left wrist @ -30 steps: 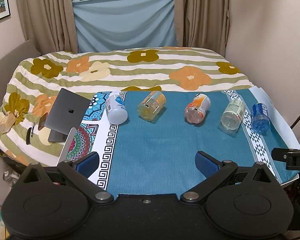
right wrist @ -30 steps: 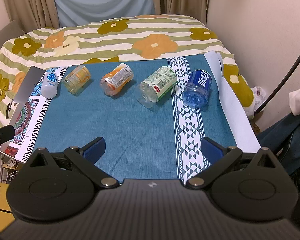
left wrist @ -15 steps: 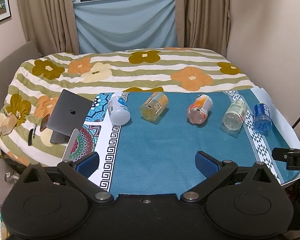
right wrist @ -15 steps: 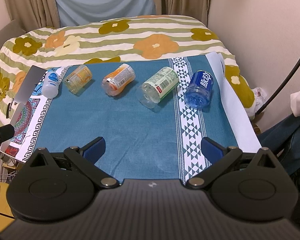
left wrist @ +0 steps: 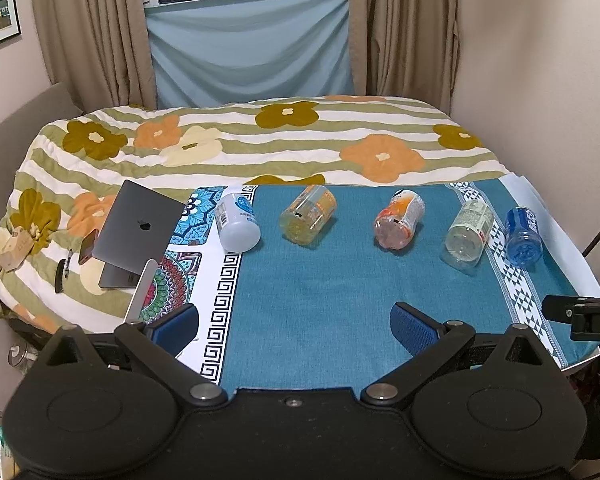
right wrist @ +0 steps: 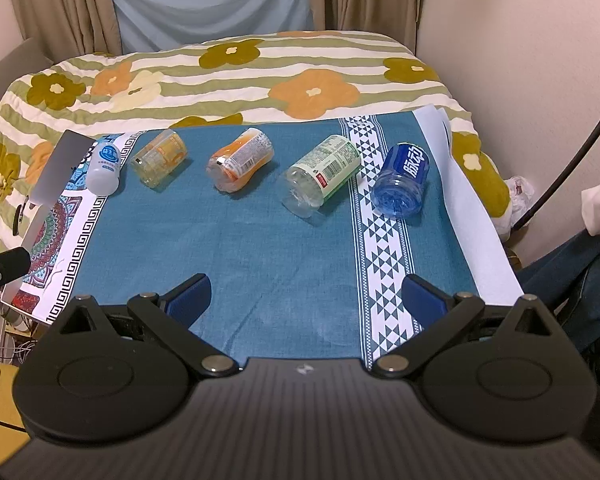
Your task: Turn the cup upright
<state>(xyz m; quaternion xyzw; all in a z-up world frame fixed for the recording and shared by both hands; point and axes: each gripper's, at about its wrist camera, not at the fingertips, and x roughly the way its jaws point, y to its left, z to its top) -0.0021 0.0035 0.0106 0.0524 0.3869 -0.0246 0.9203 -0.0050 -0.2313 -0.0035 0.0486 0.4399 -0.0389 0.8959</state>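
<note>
Several cut bottle cups lie on their sides in a row on the blue cloth (left wrist: 308, 296): a white one (left wrist: 238, 222) (right wrist: 105, 164), a yellow one (left wrist: 308, 214) (right wrist: 160, 158), an orange one (left wrist: 400, 218) (right wrist: 240, 160), a clear green-labelled one (left wrist: 468, 234) (right wrist: 320, 174) and a blue one (left wrist: 522, 230) (right wrist: 402, 180). My left gripper (left wrist: 294, 326) is open and empty, near the table's front edge. My right gripper (right wrist: 306, 300) is open and empty, also near the front edge. Both are well short of the cups.
A grey laptop (left wrist: 138, 232) leans at the table's left, partly open, beside a patterned mat (left wrist: 168, 280). A flowered quilt (left wrist: 260, 140) covers the bed behind the table. A wall stands close on the right. A white paper sheet (right wrist: 468, 208) lines the right edge.
Both views have pulled back or tilted up slightly; the cups sit a little lower and farther in frame. No cup has moved. Both grippers stay open.
</note>
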